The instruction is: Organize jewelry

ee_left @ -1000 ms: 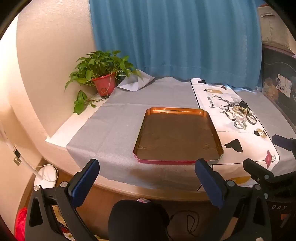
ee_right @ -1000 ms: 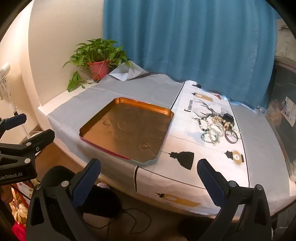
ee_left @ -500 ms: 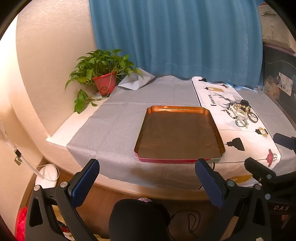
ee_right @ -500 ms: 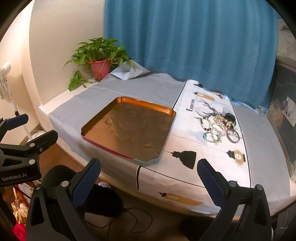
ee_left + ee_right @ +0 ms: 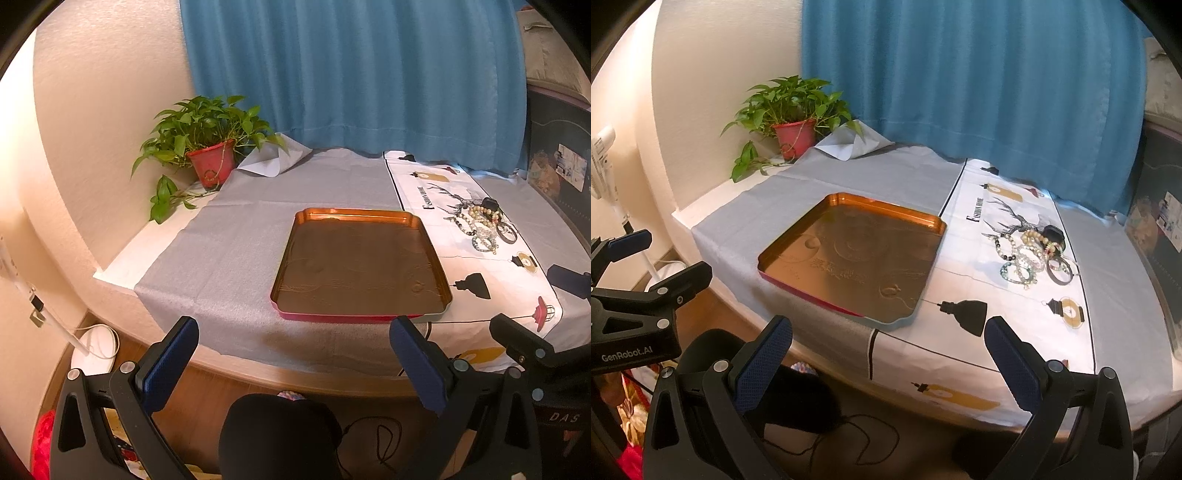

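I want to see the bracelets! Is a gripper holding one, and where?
No. Left gripper and right gripper are open, empty; bracelets lie on the cloth.

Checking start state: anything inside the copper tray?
Nothing: the copper tray shows only its embossed bottom. The bracelets lie heaped on the white printed cloth beside it. Whatever the heap covers is hidden.

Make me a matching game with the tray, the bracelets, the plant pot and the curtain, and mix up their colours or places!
Things:
1. tray
2. bracelets
3. plant pot
4. curtain

Clues:
A. blue, hanging behind the table
B. red, in the far left corner
C. coppery inside, with nothing in it
D. piled on the white printed cloth

Pairs: 1-C, 2-D, 3-B, 4-A
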Demonstrator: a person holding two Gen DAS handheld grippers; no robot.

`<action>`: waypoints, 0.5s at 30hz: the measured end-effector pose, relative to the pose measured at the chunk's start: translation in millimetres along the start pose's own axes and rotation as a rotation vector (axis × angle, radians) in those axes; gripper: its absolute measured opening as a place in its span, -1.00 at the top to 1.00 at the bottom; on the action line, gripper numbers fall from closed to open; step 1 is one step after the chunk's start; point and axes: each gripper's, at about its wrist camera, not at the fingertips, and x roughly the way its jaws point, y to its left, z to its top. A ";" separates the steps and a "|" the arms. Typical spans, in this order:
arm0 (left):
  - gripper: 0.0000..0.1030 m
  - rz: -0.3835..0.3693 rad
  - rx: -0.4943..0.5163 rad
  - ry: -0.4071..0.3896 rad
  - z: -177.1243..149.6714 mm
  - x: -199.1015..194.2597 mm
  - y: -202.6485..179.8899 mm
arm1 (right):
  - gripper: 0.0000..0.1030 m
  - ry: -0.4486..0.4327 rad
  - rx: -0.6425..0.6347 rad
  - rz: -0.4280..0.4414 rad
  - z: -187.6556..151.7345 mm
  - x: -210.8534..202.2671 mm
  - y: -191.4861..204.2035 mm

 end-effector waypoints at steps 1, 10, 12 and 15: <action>-0.99 0.000 0.000 0.000 -0.6 0.0 0.1 | -1.00 0.000 0.001 0.000 0.1 -0.1 0.1; -0.99 0.000 -0.009 0.001 -2.4 -1.8 1.2 | -1.00 0.002 -0.001 0.003 1.1 -0.2 -0.8; -0.99 0.002 -0.010 0.002 -2.3 -2.5 2.2 | -1.00 -0.001 0.001 0.002 1.0 -0.5 -0.7; -0.99 -0.001 -0.009 0.002 -1.5 -2.5 3.0 | -1.00 0.000 -0.001 0.002 0.9 -0.6 -0.7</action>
